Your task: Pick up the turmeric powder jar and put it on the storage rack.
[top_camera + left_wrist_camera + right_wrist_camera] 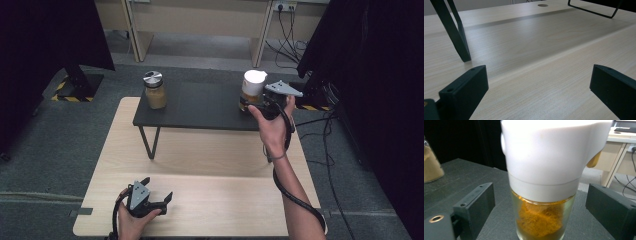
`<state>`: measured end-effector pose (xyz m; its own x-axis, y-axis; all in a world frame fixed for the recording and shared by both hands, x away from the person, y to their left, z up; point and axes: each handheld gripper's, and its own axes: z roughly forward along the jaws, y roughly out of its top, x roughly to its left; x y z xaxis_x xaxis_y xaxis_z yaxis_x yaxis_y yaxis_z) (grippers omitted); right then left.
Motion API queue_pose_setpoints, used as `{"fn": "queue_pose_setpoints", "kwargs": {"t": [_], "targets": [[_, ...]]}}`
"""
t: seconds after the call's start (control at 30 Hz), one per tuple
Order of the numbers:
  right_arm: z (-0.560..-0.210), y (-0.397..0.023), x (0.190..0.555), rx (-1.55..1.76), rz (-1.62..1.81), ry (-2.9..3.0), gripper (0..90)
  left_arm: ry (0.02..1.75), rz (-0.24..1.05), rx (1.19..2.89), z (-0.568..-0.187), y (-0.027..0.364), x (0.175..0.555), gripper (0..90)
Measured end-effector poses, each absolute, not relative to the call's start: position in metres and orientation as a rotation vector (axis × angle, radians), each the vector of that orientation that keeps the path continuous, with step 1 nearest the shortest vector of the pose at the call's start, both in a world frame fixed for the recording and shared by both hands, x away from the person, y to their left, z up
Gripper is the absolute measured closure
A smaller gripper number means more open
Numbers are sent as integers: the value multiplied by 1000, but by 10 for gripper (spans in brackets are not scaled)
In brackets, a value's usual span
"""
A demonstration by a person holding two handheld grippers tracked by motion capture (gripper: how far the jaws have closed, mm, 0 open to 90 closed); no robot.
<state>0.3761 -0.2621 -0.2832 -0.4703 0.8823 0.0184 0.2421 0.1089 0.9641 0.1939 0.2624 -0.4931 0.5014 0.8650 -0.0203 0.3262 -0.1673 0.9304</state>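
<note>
Right tool (254,106) sits at the right end of the black raised shelf (200,107), level with a white-lidded glass jar (252,89) of orange-yellow powder. In the right gripper view the jar (546,195) stands upright on the shelf between the two black jaws, with clear gaps on both sides; pads are not pressing on it. Tool released, jar standing on its own.

Second jar, metal-capped (154,90), with tan powder, stands at the left end of the same shelf, well apart from the first.

Left tool (155,196) rests low on the wooden counter (200,200) near the front edge, jaws spread, nothing between them; left gripper view gives bare wood grain and a shelf leg (454,32).

Judgement: both jars are up on the shelf, so placement looks done. What seems left is backing the right tool away without tipping the jar.
</note>
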Motion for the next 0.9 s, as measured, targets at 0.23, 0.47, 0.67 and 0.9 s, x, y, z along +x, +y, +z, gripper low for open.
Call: {"fn": "queue_pose_setpoints", "kwargs": {"t": [0.23,0.47,0.67,0.9], "targets": [[-277,-265,357,1086,1398,1783,89,1013,666,1731,-493,262,194,10],[-275,-269,340,1072,1401,1779,90,1015,666,1730,-493,262,194,10],[-276,-274,328,1065,1408,1772,90,1015,670,1731,-493,262,193,10],[-276,-281,314,1047,1418,1767,90,1020,666,1727,-493,262,194,10]]}}
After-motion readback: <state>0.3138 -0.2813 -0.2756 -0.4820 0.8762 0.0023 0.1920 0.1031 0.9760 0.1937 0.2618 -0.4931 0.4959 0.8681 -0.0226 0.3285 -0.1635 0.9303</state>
